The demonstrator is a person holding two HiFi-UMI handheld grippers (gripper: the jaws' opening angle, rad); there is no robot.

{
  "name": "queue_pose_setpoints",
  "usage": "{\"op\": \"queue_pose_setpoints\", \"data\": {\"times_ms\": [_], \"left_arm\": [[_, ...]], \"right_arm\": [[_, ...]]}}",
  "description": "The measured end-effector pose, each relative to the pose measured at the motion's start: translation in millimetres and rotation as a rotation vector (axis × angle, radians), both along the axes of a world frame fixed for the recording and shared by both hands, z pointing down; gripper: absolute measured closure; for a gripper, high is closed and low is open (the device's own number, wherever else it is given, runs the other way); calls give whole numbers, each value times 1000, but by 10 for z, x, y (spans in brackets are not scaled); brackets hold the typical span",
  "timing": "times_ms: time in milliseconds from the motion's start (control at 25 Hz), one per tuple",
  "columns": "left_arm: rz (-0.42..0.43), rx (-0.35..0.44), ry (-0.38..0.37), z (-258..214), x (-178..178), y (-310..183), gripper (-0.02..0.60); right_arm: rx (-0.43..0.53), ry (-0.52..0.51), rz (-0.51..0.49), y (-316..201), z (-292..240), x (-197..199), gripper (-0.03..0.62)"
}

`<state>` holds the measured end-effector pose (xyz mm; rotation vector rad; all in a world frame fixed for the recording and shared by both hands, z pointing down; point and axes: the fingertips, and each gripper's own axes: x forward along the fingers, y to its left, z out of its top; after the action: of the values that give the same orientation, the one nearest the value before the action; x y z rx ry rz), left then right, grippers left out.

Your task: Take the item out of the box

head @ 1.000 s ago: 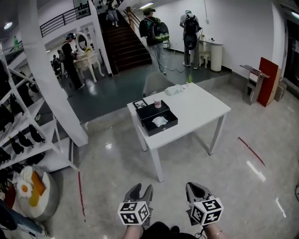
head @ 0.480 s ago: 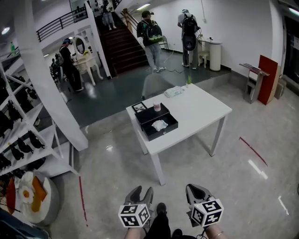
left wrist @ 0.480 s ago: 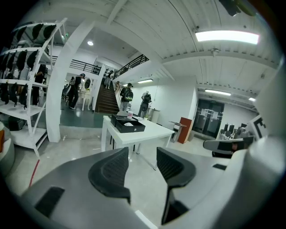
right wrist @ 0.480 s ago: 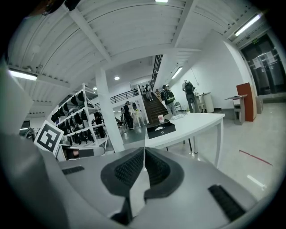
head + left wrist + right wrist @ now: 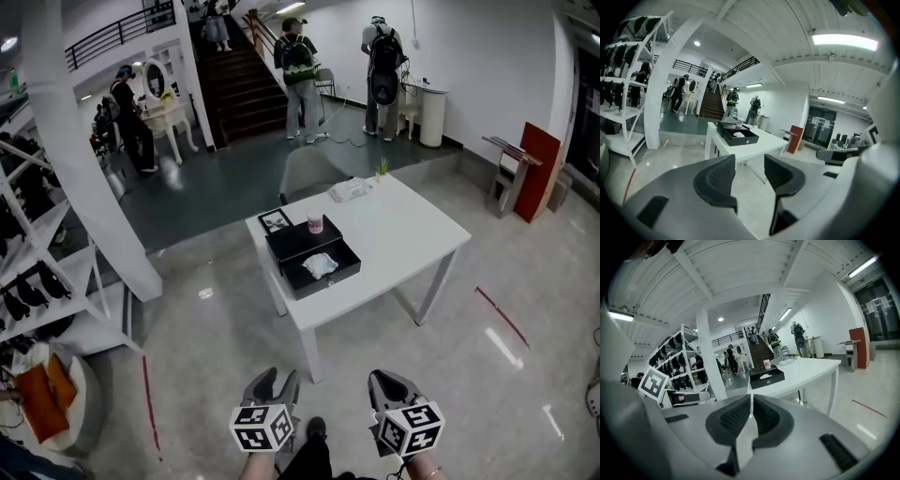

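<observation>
Head view: holding left tongs [image 5: 278,382] and right tongs [image 5: 393,384] low at the bottom edge, side by side, marker cubes facing up, well short of the white surface [image 5: 403,225]. Looking down at a black box [image 5: 330,278] sitting open at the surface's near-left end, lid [image 5: 295,236] lying back behind it. Spotting the item [image 5: 320,265], white and crumpled, lying inside the box. Noting a small cup [image 5: 316,224] just behind the lid, a framed card [image 5: 276,221] at the corner beside it, a white pack [image 5: 352,188] and a small green plant [image 5: 382,167] at the far edge, and a grey chair [image 5: 309,173] beyond. Noting people [image 5: 298,66] standing far back by the stairs [image 5: 246,89], and a shelving rack [image 5: 56,281] at left on the glossy floor [image 5: 216,328].

Left gripper view: showing left tongs [image 5: 750,161] open, with a clear gap between the pads and nothing in it. Framing the box [image 5: 740,139] just above the gap, far off on the surface, with the item showing as a white patch inside.

Right gripper view: showing right tongs [image 5: 752,399] closed down to a thin slit, gripping nothing. Framing the box [image 5: 767,379] and cup on the surface above and right of the tips, well apart from them.
</observation>
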<state>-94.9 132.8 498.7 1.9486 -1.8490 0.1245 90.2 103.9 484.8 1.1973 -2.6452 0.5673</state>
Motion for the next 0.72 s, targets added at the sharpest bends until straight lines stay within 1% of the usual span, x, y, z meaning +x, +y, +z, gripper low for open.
{"op": "queue_pose_setpoints", "data": {"times_ms": [320,720], "left_arm": [[22,-1,-1,22,-447,-796,390],[95,1,7,-83,-781,-1624,388]], "right_arm": [[-13,8,23,-737,62,-418,591],[-18,15,81,-1432,-22,-789,591]]}}
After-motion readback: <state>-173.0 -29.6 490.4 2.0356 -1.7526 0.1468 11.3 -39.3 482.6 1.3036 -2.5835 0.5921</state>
